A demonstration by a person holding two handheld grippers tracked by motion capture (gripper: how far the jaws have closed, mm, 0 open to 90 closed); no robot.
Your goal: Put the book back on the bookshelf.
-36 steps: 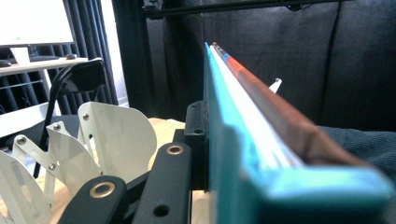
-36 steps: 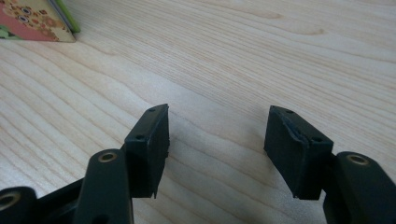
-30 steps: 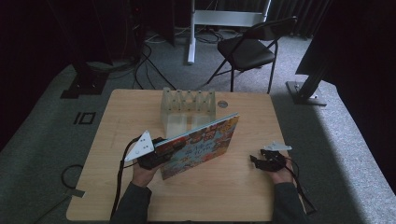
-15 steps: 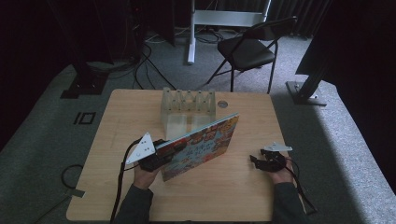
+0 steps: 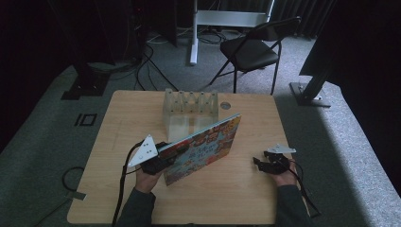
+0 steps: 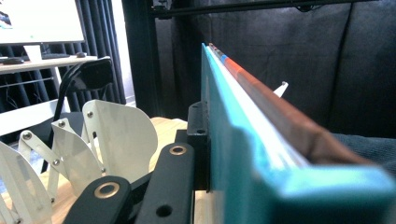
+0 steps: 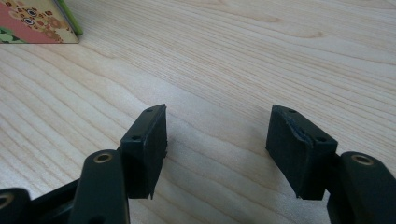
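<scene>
A thin book point(image 5: 205, 146) with a busy, colourful cover is held tilted on edge above the middle of the wooden table point(image 5: 123, 123). My left gripper point(image 5: 166, 155) is shut on its lower left end. In the left gripper view the book point(image 6: 243, 140) runs edge-on away from me, teal-covered, with a black jaw pressed against its left face. My right gripper point(image 5: 265, 163) rests low at the table's right front, open and holding nothing. In its own view the right gripper point(image 7: 217, 140) frames bare wood, and a corner of the book point(image 7: 32, 21) lies at top left.
A pale rack with several upright dividers point(image 5: 190, 108) stands at the table's back centre, just behind the book; its white dividers point(image 6: 112, 135) are left of my jaw. A small round disc point(image 5: 225, 105) lies beside it. Behind the table stands a black folding chair point(image 5: 250, 52).
The left gripper and book have sunk very slightly toward the person. The right gripper has stayed put.
</scene>
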